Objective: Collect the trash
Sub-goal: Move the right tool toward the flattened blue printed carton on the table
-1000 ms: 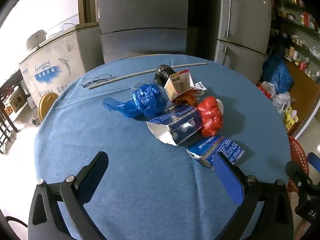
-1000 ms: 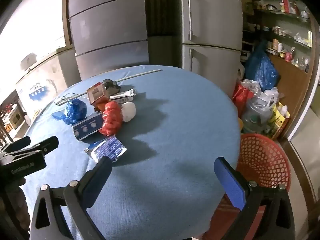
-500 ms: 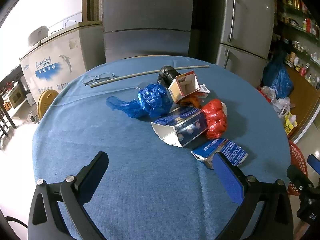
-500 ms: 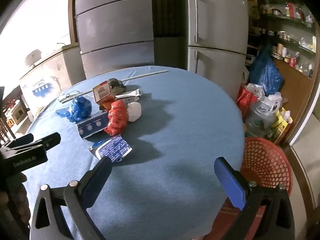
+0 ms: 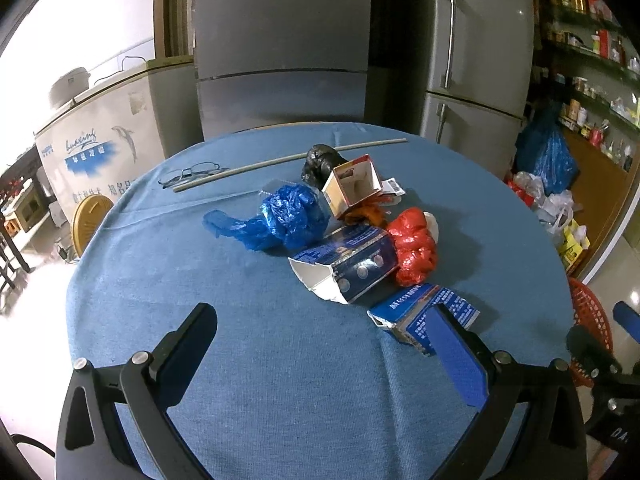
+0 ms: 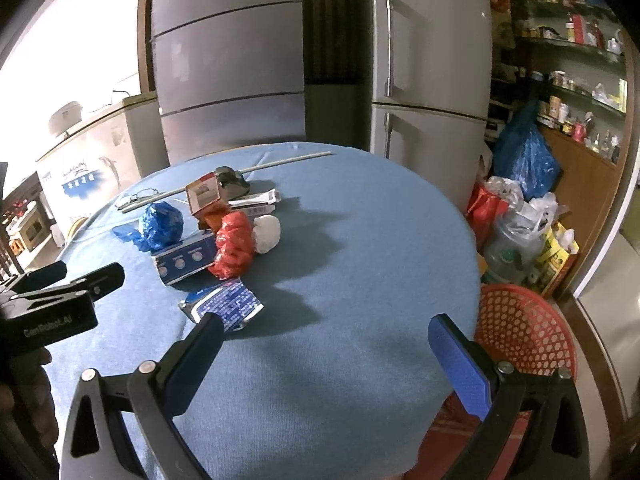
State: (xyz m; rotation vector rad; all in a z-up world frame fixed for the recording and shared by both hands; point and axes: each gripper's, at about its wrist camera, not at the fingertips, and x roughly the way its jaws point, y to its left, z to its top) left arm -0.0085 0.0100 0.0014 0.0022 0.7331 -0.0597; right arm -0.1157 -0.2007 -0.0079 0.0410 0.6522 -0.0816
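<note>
Hovering over table (image 5: 200, 280), both grippers (image 5: 324, 344) (image 6: 324, 352) gaping wide, holding nothing. Nearest the basket (image 6: 524, 332): flat carton (image 5: 424, 316), probably light, crushable; gripping across thin edges.

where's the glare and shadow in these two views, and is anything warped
Left wrist view: upper-left wall blown out white, fisheye bows the table edge, corners vignetted. Right wrist view: same washed-out left side, dark shadows fall right of the red bag, fridge lines curve.
</note>
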